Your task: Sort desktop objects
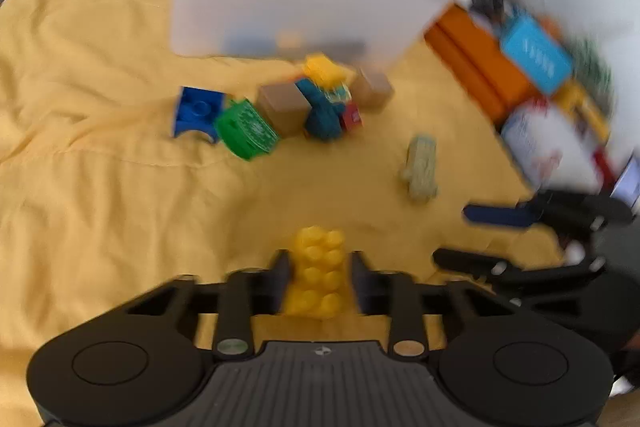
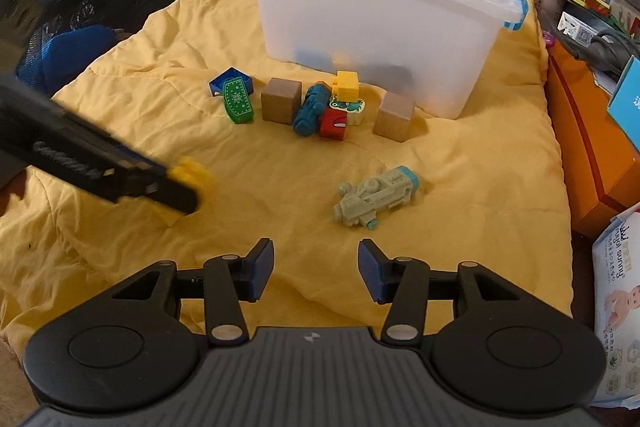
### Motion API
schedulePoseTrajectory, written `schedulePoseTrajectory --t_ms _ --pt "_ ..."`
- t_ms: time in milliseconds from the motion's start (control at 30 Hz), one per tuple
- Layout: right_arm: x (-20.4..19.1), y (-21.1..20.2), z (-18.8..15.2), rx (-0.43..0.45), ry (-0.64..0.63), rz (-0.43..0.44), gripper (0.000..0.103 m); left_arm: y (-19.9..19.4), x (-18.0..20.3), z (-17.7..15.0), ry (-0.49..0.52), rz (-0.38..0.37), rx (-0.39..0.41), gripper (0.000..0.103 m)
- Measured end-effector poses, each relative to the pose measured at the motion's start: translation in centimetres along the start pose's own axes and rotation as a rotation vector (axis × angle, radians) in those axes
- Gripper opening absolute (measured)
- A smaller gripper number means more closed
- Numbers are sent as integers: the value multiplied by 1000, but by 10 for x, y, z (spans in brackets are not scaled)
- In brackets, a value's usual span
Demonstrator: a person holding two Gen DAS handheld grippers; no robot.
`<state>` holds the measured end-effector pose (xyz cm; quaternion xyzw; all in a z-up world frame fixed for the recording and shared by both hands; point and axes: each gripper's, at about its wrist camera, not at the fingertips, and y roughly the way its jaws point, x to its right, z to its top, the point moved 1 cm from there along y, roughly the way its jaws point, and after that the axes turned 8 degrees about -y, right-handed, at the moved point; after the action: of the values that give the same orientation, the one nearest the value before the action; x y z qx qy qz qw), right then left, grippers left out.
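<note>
While the right gripper [image 2: 316, 273] hangs open and empty, the left gripper [image 1: 319, 277] clamps a knobbly yellow studded brick [image 1: 318, 273].

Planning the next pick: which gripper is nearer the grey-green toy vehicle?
Right. The right gripper, jaws open and empty, hangs just in front of the grey-green toy vehicle. The left gripper, shut on a yellow brick, sits farther off to the side.

Both tools share one build. The right gripper [image 2: 316, 273] has a ribbed grey body, two round black housings, black linkage arms with silver pivot screws, and blue textured pads [image 2: 262, 267]. The left gripper [image 1: 318, 279] looks identical, though blurred.
</note>
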<state>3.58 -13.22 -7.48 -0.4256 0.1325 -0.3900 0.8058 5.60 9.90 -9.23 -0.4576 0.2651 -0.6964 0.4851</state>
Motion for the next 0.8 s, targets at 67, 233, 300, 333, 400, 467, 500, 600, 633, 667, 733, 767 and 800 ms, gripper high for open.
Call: schedulePoseTrajectory --t_ms 67,233,300,333,400,467,500,600,633,667,733,767,800 --pt "0 -1 0 -3 -5 -2 51 -1 9 -6 74 3 8 28" --pt "4 -1 -1 -6 5 -2 51 -5 29 -29 289 89 24 34" --pt "10 -3 0 9 20 -14 51 -5 34 -34 323 98 35 38" --pt "12 -4 1 21 21 -19 50 -5 35 -36 326 104 42 38" --pt "15 -4 5 26 9 -38 48 -5 34 -35 313 104 45 37" --pt "17 0 12 19 -7 -40 47 -5 34 -34 302 99 45 37" --pt "16 2 18 27 -22 -32 44 -5 34 -34 303 96 47 37" --pt "11 12 45 117 -119 -50 40 -5 35 -35 300 101 53 37" --pt "10 16 56 150 -134 -64 40 -4 36 -36 295 106 56 38" --pt "9 20 65 184 -146 -72 40 -4 36 -36 290 111 61 37" --pt "6 36 79 192 -177 -100 33 -3 38 -38 298 124 69 38" --pt "7 47 86 166 -180 -103 29 -2 39 -38 303 128 71 38" --pt "10 57 91 150 -153 -93 28 -1 39 -38 306 130 73 38"
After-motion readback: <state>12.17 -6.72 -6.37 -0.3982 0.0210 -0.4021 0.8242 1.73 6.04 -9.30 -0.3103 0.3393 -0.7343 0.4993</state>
